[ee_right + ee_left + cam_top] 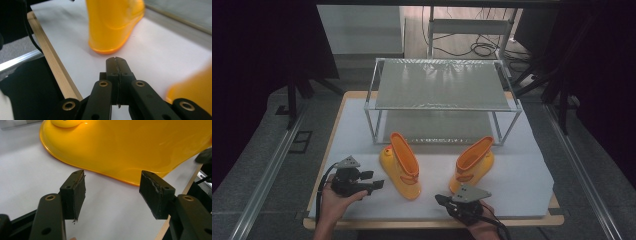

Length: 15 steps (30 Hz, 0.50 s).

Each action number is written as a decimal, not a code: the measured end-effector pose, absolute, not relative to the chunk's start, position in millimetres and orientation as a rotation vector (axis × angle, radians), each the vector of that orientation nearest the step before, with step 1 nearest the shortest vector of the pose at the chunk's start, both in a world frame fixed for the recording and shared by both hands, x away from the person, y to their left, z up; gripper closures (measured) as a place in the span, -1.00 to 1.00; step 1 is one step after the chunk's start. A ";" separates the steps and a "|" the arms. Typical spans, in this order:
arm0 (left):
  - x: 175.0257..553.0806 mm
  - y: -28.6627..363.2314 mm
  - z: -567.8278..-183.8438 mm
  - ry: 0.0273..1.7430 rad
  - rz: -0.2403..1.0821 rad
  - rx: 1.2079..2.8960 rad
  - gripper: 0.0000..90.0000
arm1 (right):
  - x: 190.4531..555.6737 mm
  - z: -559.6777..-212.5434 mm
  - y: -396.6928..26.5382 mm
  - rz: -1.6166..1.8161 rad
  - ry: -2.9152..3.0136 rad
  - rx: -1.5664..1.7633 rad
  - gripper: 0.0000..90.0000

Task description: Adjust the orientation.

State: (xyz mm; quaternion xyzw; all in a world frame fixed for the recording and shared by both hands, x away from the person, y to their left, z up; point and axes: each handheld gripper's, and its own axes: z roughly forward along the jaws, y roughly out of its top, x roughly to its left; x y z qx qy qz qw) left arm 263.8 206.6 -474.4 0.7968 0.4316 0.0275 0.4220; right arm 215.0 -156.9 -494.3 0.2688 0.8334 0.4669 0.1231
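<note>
Two yellow rubber boots with orange trim rest on the white table top point(522, 180). The left boot point(402, 167) is just right of my left gripper point(374, 181), whose jaws stand open and empty. In the left gripper view the left boot point(130, 147) lies close ahead of the left gripper point(112, 180), apart from the pads. The right boot point(473, 162) sits behind my right gripper point(439, 199), which points left near the front edge. In the right gripper view the right gripper point(115, 61) is shut on nothing, with the left boot point(112, 27) ahead and the right boot point(192, 87) blurred at the right.
A two-level metal rack point(442, 85) stands at the back of the table, its corner point(185, 17) also visible in the right gripper view. The wooden front edge point(53, 72) runs close by the right gripper. Cables lie on the floor behind the rack.
</note>
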 end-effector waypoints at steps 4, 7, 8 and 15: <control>263.4 210.2 -473.2 1.085 0.072 1.985 -0.16 | 220.8 -502.3 -139.1 1.343 2.435 0.778 0.98; 263.5 211.8 -473.4 1.091 0.071 1.984 -0.16 | 224.2 -505.4 -131.6 1.342 2.427 0.793 0.98; 263.4 212.2 -473.4 1.090 0.071 1.985 -0.16 | 226.9 -510.1 -123.0 1.323 2.417 0.798 0.98; 262.8 215.1 -472.6 1.089 0.072 1.977 -0.16 | 230.8 -522.2 -104.6 1.244 2.386 0.821 0.98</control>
